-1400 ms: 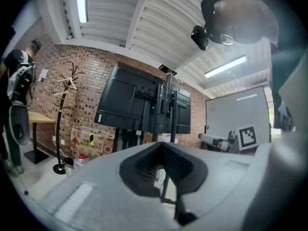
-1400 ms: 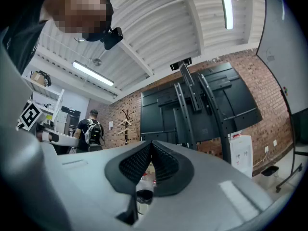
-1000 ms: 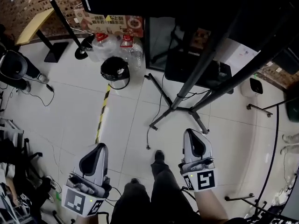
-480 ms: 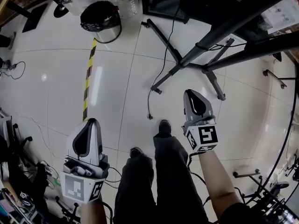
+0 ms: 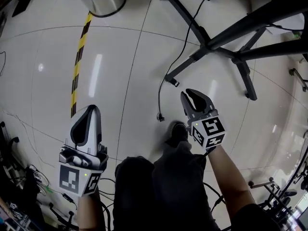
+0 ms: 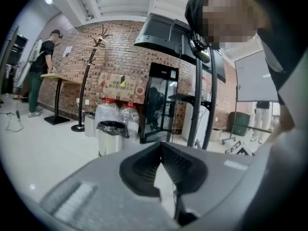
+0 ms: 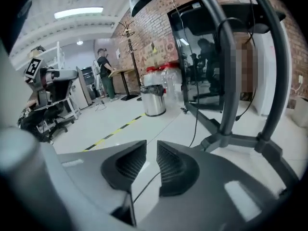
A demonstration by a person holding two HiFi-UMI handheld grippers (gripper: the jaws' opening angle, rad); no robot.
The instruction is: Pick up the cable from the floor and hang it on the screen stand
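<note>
White-tiled floor (image 5: 120, 71) beside the black metal screen stand (image 5: 211, 44) holds the thin black cable (image 5: 159, 105), so the empty right hand-held gripper (image 5: 191, 94) has just been opening its jaws toward it, while the left hand-held gripper (image 5: 91, 109) is closed.

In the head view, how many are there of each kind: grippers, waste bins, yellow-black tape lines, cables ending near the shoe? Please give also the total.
grippers: 2 (left gripper, right gripper)
waste bin: 1
yellow-black tape line: 1
cable: 1
total: 5
</note>
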